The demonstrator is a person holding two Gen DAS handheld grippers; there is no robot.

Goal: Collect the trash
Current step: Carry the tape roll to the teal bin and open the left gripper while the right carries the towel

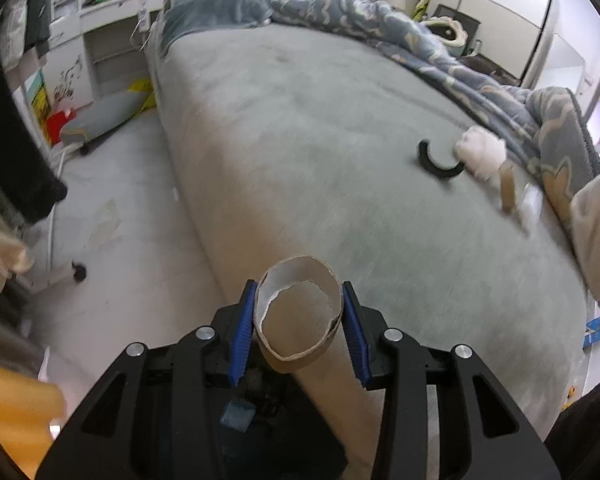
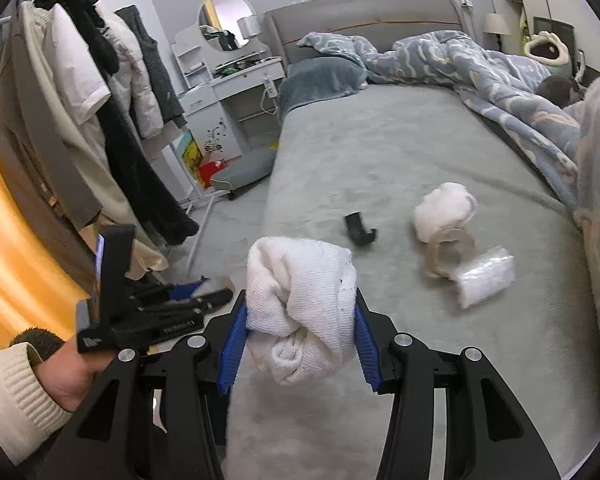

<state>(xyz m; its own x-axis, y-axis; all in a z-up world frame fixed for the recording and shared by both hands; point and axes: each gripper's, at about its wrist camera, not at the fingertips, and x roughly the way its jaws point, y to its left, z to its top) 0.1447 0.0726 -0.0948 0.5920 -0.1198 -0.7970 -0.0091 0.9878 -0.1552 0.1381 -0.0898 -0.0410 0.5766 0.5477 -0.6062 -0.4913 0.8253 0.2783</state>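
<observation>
Holding a cardboard tube [image 1: 300, 320] pinched in your left gripper [image 1: 300, 320] and a rolled white cloth [image 2: 300, 312] squeezed in your right gripper [image 2: 300, 344], you have two pieces picked up, but a white wad [image 2: 444, 212], a plastic wrapper [image 2: 488, 276] and a black clip [image 2: 360, 232] wait on the bed [image 2: 380, 152].

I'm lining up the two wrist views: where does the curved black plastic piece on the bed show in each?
Left wrist view: curved black piece right of centre, beside the loose white wad.
Right wrist view: mid-frame, left of that wad.
Shared landmark: the blue patterned duvet.
</observation>
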